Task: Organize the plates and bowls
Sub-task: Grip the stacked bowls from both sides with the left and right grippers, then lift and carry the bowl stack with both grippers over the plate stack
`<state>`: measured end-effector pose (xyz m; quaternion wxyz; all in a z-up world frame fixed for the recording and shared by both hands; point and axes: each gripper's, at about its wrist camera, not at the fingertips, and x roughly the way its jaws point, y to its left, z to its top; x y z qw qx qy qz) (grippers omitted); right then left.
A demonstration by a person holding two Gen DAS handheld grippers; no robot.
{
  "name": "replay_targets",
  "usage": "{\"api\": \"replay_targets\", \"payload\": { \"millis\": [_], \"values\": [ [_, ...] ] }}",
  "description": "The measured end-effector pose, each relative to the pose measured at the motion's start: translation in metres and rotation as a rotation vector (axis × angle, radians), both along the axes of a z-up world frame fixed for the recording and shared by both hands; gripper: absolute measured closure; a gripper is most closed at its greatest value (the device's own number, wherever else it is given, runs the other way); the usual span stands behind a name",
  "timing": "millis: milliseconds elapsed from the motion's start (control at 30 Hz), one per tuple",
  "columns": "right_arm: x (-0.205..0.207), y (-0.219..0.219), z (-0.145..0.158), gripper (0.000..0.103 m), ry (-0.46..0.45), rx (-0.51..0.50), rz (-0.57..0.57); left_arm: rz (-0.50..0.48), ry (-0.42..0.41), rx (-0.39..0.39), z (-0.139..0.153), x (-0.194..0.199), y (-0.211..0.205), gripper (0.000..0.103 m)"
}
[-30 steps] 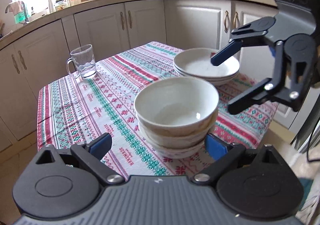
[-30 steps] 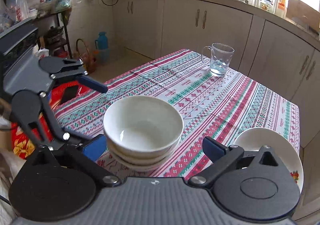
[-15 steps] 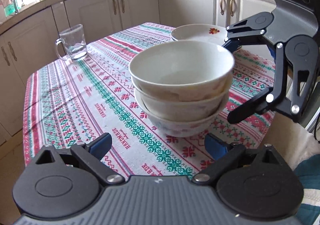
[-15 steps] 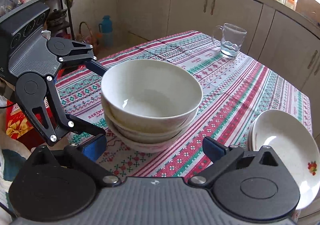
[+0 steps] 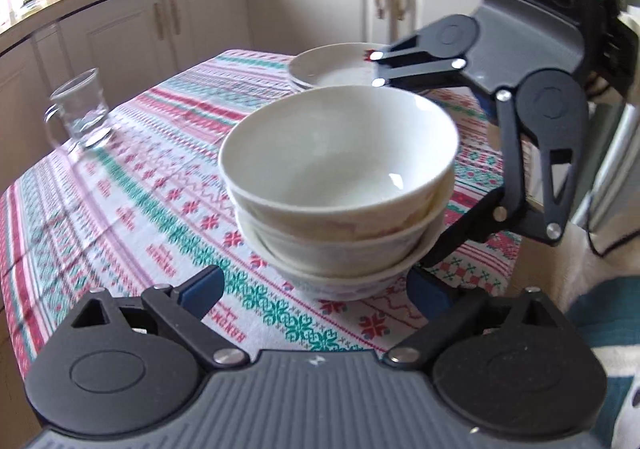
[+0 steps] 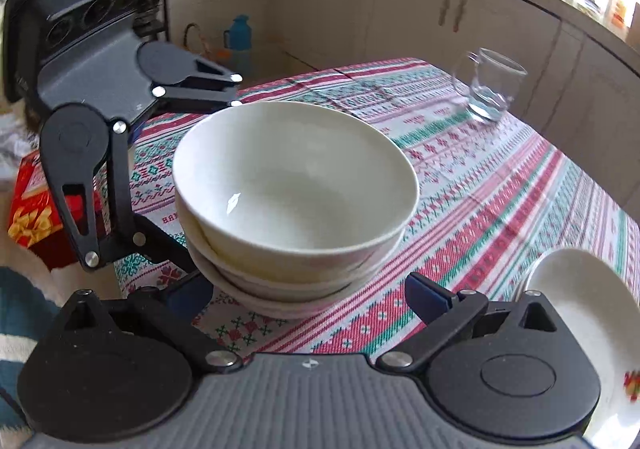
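Both tools, left tool (image 5: 316,291) and right tool (image 6: 316,291), stand released, jaws flanking the bowl stack (image 5: 340,185) near the surface's (image 5: 132,209) edge; the left's have just been closing. Plates (image 5: 332,71) lie behind, glass mug (image 5: 82,117) well apart, cabinets (image 5: 192,33) beyond.

Stacked bowls (image 5: 340,169): glazed white ceramic, glossy, smooth. Tablecloth (image 5: 140,209): woven patterned cloth, matt. Mug (image 6: 488,85): clear glass. Plates (image 6: 580,313): glossy glazed ceramic.
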<state>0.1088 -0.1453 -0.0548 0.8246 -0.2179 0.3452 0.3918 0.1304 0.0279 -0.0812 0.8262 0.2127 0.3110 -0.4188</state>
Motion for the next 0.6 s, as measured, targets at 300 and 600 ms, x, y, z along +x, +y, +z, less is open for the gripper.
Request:
{"api": "replay_targets", "payload": {
  "millis": [300, 600],
  "values": [
    [0.011, 0.005, 0.007, 0.000, 0.006, -0.034, 0.125, -0.185, 0.009, 0.052, 0.003, 0.016, -0.005, 0.009],
    [0.025, 0.004, 0.005, 0.001, 0.072, -0.029, 0.201, -0.271, 0.076, 0.069, 0.001, 0.037, -0.009, 0.011]
  ]
}}
